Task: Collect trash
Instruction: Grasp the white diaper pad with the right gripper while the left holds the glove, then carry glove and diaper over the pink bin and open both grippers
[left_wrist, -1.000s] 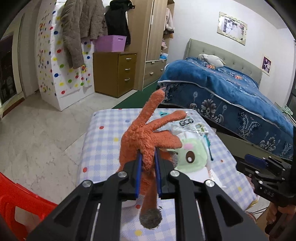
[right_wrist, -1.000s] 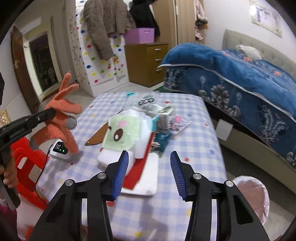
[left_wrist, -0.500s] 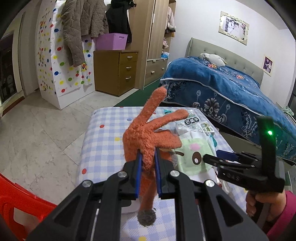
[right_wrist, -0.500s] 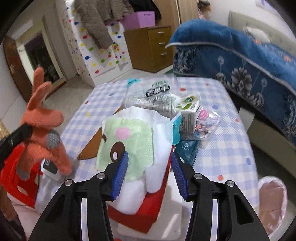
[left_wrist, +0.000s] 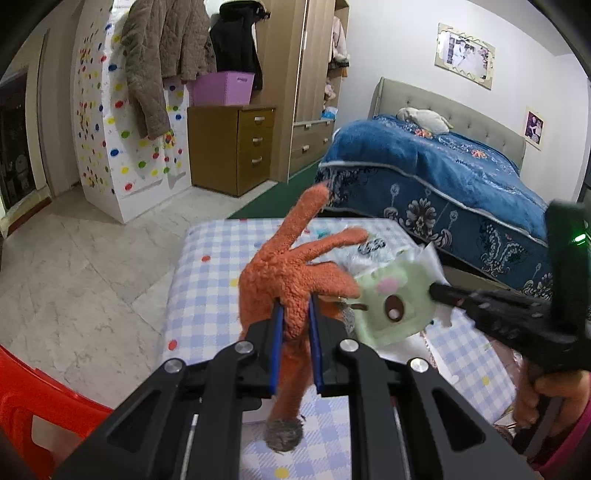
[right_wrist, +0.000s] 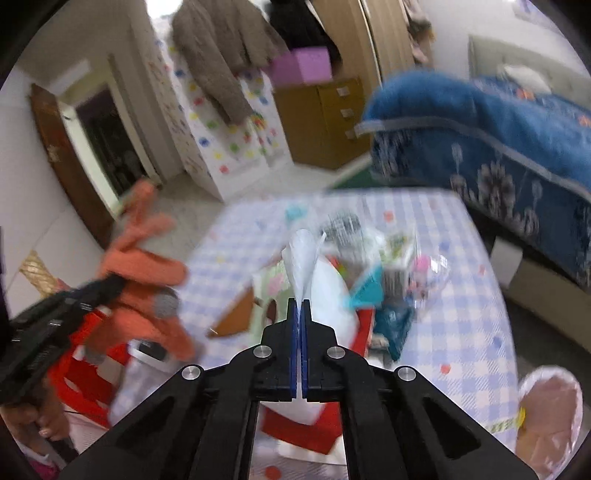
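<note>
My left gripper (left_wrist: 295, 321) is shut on an orange plush toy (left_wrist: 295, 273) and holds it above the checkered table (left_wrist: 207, 280). My right gripper (right_wrist: 299, 314) is shut on a white plastic wrapper (right_wrist: 303, 266) with a pale green cartoon face (left_wrist: 391, 306), lifted off the trash pile. The right gripper also shows in the left wrist view (left_wrist: 436, 290), beside the plush toy. On the table lie a clear printed bag (right_wrist: 343, 225), a small carton (right_wrist: 399, 247), a candy bag (right_wrist: 428, 269) and a teal packet (right_wrist: 395, 317). The right wrist view is blurred.
A pink-lined bin (right_wrist: 550, 410) stands at the table's right front corner. A red chair (left_wrist: 33, 410) stands at the left. A white device (right_wrist: 147, 354) lies near the table's front left. A bed with a blue blanket (left_wrist: 443, 173) stands to the right, drawers (left_wrist: 232, 147) behind.
My right gripper has closed on the white wrapper and lifted it. My left gripper still holds the plush toy, nearly in place.
</note>
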